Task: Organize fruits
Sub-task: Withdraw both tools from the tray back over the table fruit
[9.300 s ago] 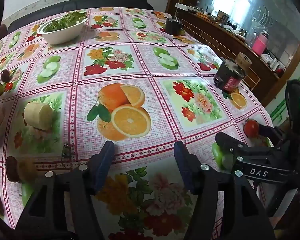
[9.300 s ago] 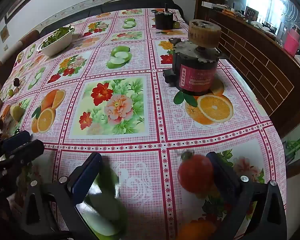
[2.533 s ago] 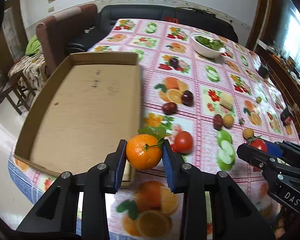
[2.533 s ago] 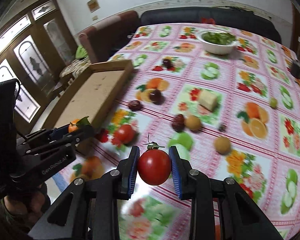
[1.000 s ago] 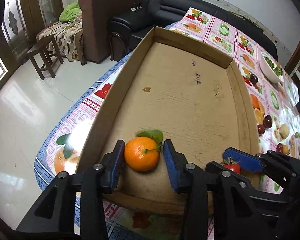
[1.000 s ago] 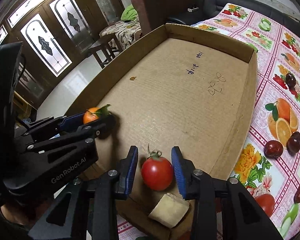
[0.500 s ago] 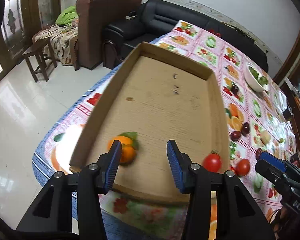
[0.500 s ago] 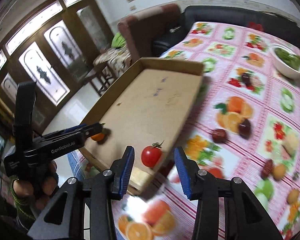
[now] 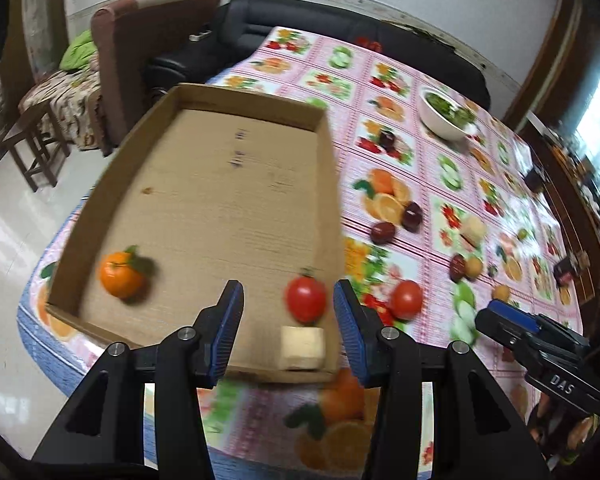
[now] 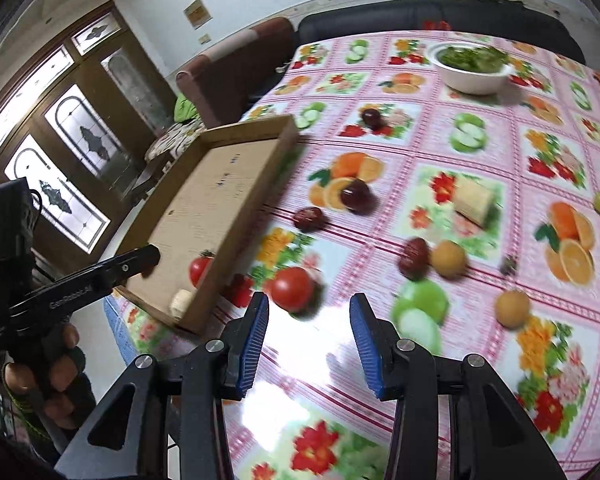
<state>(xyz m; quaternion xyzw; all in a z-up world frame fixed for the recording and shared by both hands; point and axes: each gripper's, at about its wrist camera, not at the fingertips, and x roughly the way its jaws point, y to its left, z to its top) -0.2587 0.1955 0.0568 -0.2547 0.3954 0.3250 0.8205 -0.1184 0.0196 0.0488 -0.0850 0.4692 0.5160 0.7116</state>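
Fruits: an orange point(image 9: 122, 279) and a tomato point(image 9: 305, 299) sit in the cardboard box point(image 9: 236, 120); others lie scattered on the table point(image 10: 500, 152). Both my grippers, left point(image 9: 288, 332) and right point(image 10: 309, 344), gape wide, empty. Round fruit might roll off if nudged.

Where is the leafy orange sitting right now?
In the left wrist view, the orange lies inside the cardboard tray, in its near-left corner, apart from the tomato and pale block at the tray's near-right corner.
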